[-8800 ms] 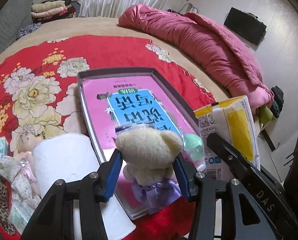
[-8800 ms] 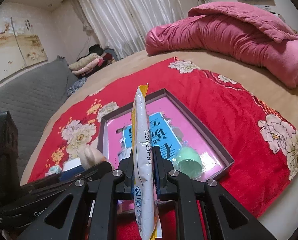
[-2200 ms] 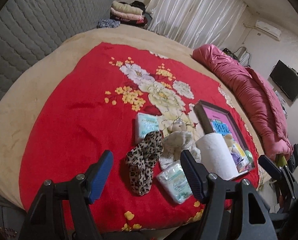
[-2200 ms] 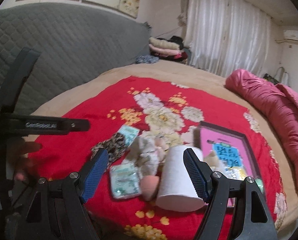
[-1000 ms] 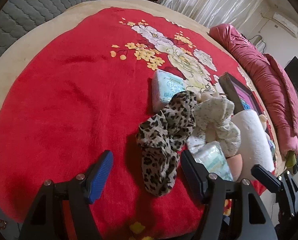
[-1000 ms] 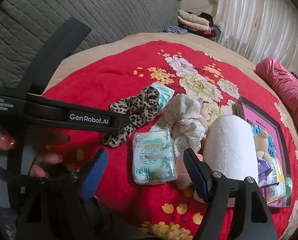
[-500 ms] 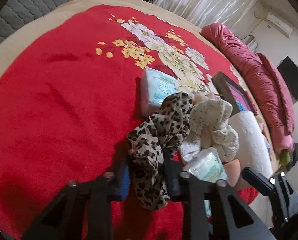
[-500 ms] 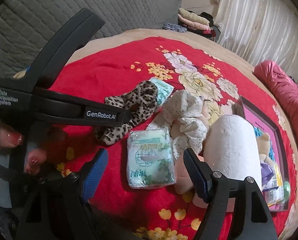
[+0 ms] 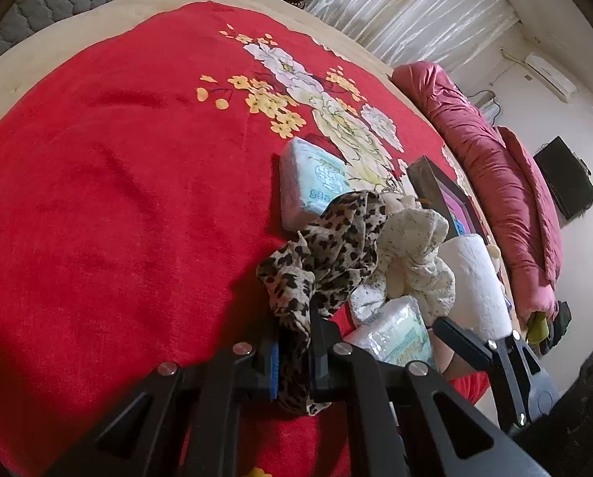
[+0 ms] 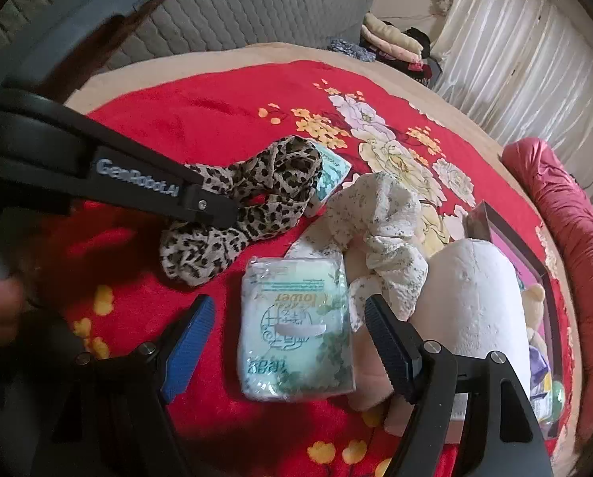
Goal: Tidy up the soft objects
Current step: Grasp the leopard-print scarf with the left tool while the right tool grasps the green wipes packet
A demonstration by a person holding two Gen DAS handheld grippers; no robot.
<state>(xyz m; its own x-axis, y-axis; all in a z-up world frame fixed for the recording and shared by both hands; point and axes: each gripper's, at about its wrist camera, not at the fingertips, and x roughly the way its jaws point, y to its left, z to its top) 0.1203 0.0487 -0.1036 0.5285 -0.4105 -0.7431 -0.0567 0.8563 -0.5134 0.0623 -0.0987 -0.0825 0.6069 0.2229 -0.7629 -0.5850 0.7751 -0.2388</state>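
A leopard-print scrunchie (image 9: 336, 246) lies on the red flowered blanket (image 9: 117, 198), and my left gripper (image 9: 294, 342) is shut on its near end. In the right wrist view the same scrunchie (image 10: 256, 198) lifts slightly at the pinched end. Beside it are a white floral scrunchie (image 10: 380, 214) and a pale green tissue pack (image 10: 296, 318). My right gripper (image 10: 288, 338) hangs open just above that pack, one finger on each side, not touching it. A second tissue pack (image 9: 308, 179) lies behind the leopard scrunchie.
A white paper roll (image 10: 475, 302) and a pink sponge (image 10: 372, 373) lie right of the tissue pack. Behind them stands a dark-rimmed box (image 10: 507, 238) holding a teddy bear (image 10: 535, 298) and other items. A pink quilt (image 9: 495, 183) lines the bed's far side.
My left gripper's jaws have gone from wide open to shut on the leopard scrunchie's near end. The right gripper has sunk closer to the tissue pack, still open.
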